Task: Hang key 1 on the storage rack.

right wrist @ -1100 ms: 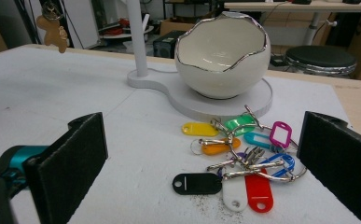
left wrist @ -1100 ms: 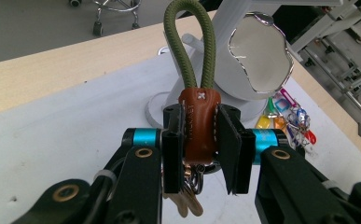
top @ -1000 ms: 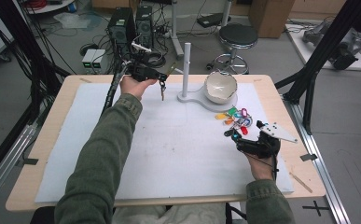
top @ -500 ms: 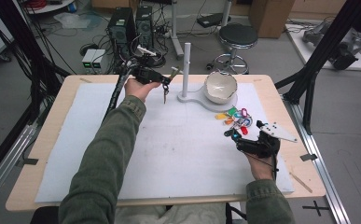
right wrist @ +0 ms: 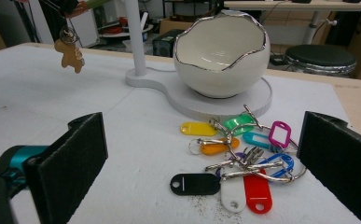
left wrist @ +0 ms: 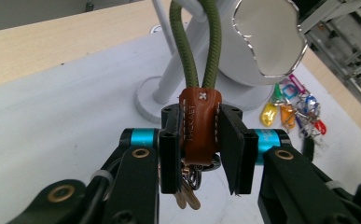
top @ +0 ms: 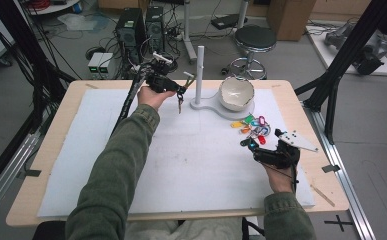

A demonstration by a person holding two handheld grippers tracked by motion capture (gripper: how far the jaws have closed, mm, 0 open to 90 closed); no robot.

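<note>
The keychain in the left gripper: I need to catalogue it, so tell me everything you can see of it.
The keychain has a brown leather-like tab with pale stitching and a cross-stitch on top, binding a doubled olive-green cord loop that rises upward. Metal rings and brass-coloured keys hang below the tab. The left gripper holds it above the white mat, near the white post; the black fingers clamp the tab from both sides. In the right gripper view a tan figure-shaped charm dangles from it.
</note>
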